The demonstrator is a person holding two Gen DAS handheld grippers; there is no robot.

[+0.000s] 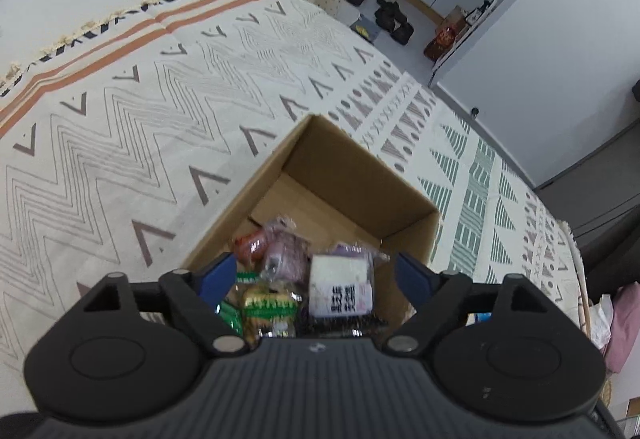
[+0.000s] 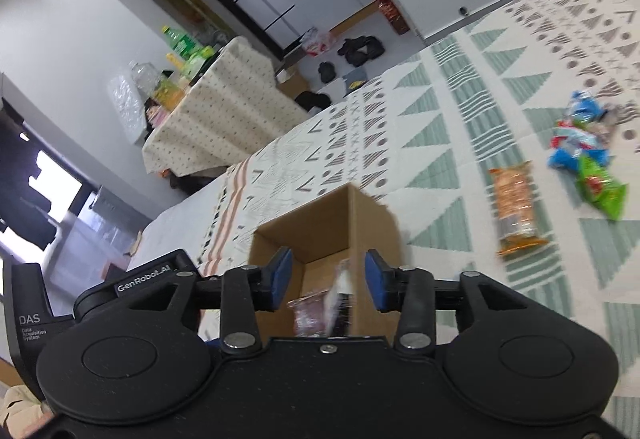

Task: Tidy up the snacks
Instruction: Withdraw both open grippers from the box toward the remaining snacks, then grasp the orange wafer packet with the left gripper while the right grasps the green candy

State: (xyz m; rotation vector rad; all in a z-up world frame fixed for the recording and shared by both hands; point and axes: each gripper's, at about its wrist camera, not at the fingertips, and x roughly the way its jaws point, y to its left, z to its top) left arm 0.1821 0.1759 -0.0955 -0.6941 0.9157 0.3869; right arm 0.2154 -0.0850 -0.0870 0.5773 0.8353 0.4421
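Right now the cardboard box [image 1: 360, 179] sits open on the patterned bedspread [image 1: 140, 111], and everything else can be placed from it. Above its near end the left gripper [image 1: 316, 271] hangs with its blue pads spread wide and nothing touching them. Inside the box, at the near end, lies a heap of snacks: a white packet with black print [image 1: 340, 287], a purple-wrapped one [image 1: 286, 253] beside it, a reddish one [image 1: 252, 243] toward the far wall, and green-and-yellow packs [image 1: 268, 305] under the left pad. The far half of the box floor is bare cardboard.

From the other side, the right gripper [image 2: 326, 277] is over the box's [image 2: 320, 227] near rim, jaws apart. A clear-wrapped snack [image 2: 320, 309], blurred, is in the gap between the pads; neither pad appears to press on it.

Outside the box, on the bedspread [image 2: 440, 127] to its right, an orange-wrapped pack [image 2: 514, 207] lies flat, and farther right a loose cluster of blue packets [image 2: 576, 139] with a green one [image 2: 600, 189] just beside them.
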